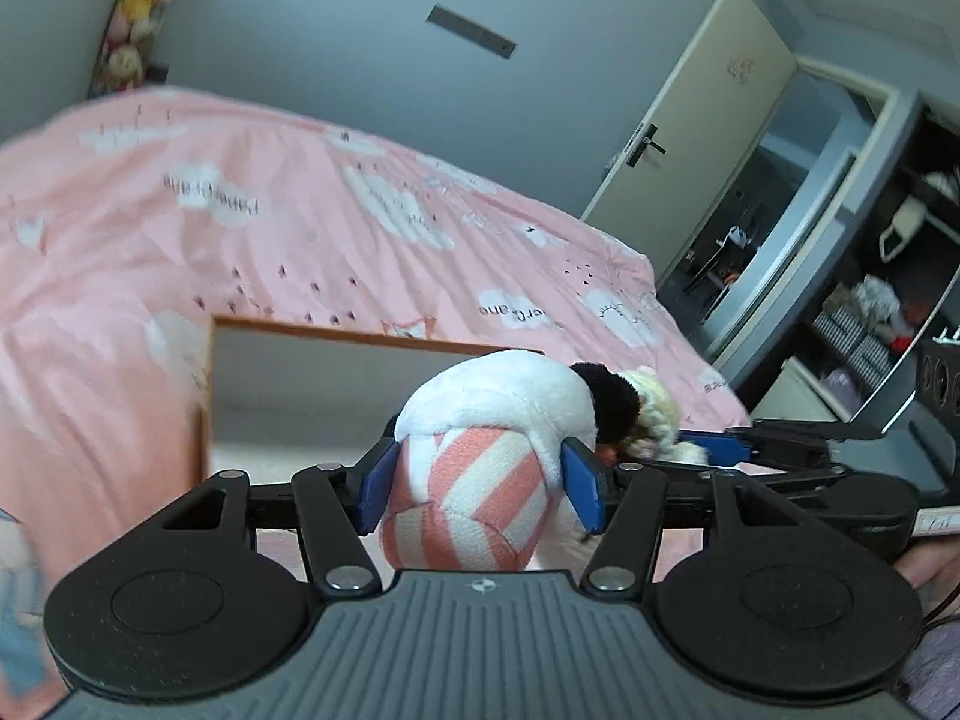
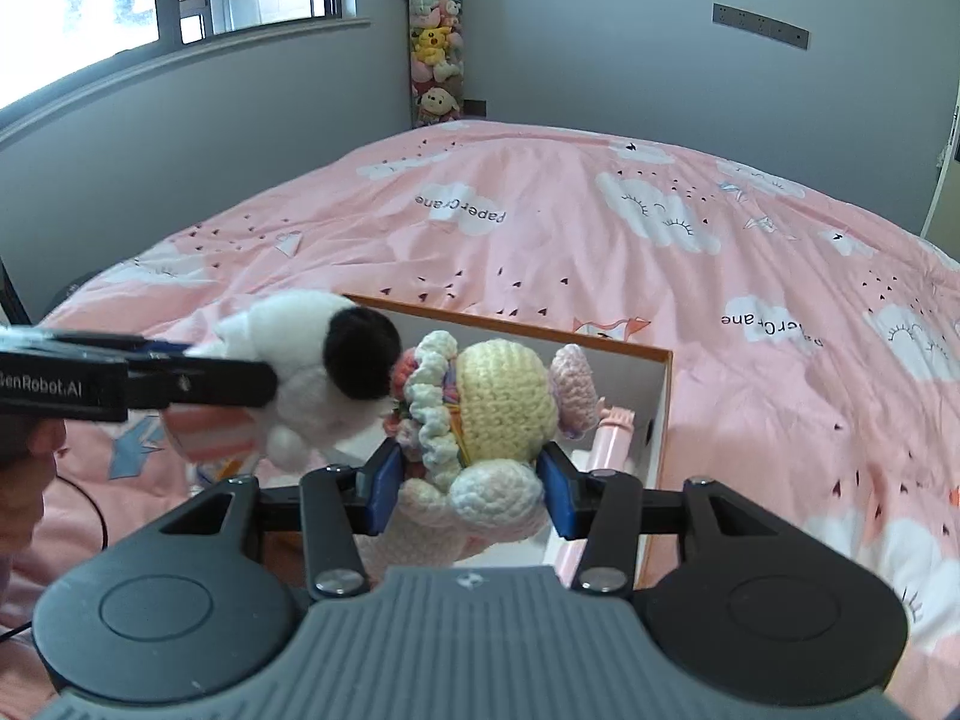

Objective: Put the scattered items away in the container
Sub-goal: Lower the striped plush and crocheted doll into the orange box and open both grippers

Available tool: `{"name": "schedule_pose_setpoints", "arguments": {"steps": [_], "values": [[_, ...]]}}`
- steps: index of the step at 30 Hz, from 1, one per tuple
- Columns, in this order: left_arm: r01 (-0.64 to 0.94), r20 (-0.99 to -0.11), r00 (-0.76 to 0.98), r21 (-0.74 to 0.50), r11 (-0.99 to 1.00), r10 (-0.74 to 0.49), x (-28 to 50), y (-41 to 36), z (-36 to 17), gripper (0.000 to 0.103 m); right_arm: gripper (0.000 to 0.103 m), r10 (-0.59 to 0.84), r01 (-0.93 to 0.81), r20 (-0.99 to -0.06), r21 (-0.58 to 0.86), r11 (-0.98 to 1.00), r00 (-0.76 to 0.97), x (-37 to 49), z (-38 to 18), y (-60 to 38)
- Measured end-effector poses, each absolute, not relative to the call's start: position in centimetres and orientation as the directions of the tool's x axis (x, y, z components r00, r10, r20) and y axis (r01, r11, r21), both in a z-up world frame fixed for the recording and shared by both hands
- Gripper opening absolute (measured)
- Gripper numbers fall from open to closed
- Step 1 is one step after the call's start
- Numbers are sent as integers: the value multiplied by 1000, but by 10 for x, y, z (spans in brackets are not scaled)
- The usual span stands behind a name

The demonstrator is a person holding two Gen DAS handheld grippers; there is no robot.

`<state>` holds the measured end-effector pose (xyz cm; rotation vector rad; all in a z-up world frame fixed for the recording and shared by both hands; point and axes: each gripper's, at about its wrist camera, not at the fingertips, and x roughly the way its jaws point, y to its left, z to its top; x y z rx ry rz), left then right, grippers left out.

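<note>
A: We check the left gripper point(image 1: 480, 483). Its blue pads clamp the plush panda point(image 1: 498, 420), striped body toward the camera.

B: The right gripper point(image 2: 471, 489), partly closed, grips the crochet doll point(image 2: 480, 414), head pointing away. We hold both over the box point(image 2: 657, 414), angled downward.

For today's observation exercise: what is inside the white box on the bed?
Inside the white box, a pink stick-like item shows. The crocheted doll in the right gripper covers the rest.
</note>
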<state>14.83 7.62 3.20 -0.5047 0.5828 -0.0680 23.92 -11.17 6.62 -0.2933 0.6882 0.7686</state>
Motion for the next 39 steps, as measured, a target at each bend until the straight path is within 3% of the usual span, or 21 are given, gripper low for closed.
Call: {"name": "schedule_pose_setpoints", "arguments": {"steps": [8, 16, 28, 39], "values": [[-163, -566, 793, -554, 816, -226, 176, 83, -15, 68, 51, 483, -721, -745, 4, 693, 460, 280, 30, -99], [-191, -641, 728, -531, 825, -244, 188, 76, -43, 67, 51, 474, -743, -810, 73, 665, 345, 317, 1, -92], [-202, -749, 646, -358, 912, -151, 196, 51, -62, 68, 51, 411, -810, -870, 23, 586, 272, 324, -27, -75], [-177, -767, 626, -313, 933, -138, 192, 46, -59, 71, 53, 408, -836, -861, -35, 548, 304, 315, -22, -74]]}}
